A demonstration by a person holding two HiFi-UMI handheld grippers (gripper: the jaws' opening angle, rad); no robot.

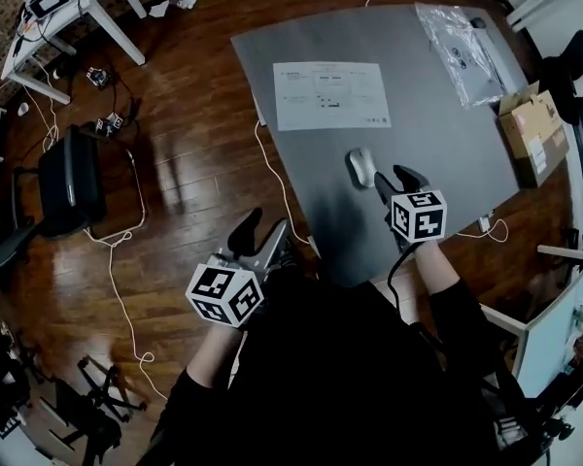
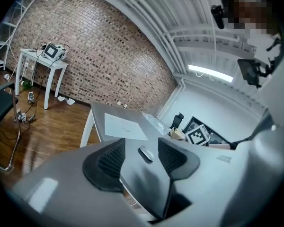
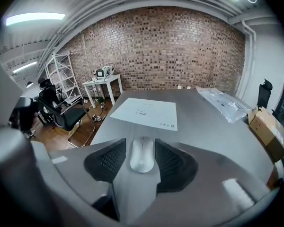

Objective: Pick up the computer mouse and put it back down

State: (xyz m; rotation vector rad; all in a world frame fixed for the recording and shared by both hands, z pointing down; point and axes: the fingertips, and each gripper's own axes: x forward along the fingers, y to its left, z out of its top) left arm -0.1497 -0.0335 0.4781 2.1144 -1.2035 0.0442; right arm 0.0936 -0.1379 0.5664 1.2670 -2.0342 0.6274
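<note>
A silver-grey computer mouse (image 1: pixel 361 166) lies on the grey table (image 1: pixel 447 153), toward its near edge. In the right gripper view the mouse (image 3: pixel 142 154) rests flat on the tabletop between the two pads. My right gripper (image 1: pixel 393 179) is open just behind and to the right of the mouse, and its black pads (image 3: pixel 170 161) flank it without pressing. My left gripper (image 1: pixel 262 233) hangs open and empty beyond the table's left edge, over the wooden floor. From the left gripper view the mouse (image 2: pixel 146 153) shows farther off on the tabletop.
A printed paper sheet (image 1: pixel 330 95) lies mid-table beyond the mouse. A clear plastic bag (image 1: pixel 463 47) lies at the far right corner, and a cardboard box (image 1: pixel 534 134) sits off the right edge. A white cable (image 1: pixel 272 178) trails down the table's left side. A black chair (image 1: pixel 68 178) stands at the left.
</note>
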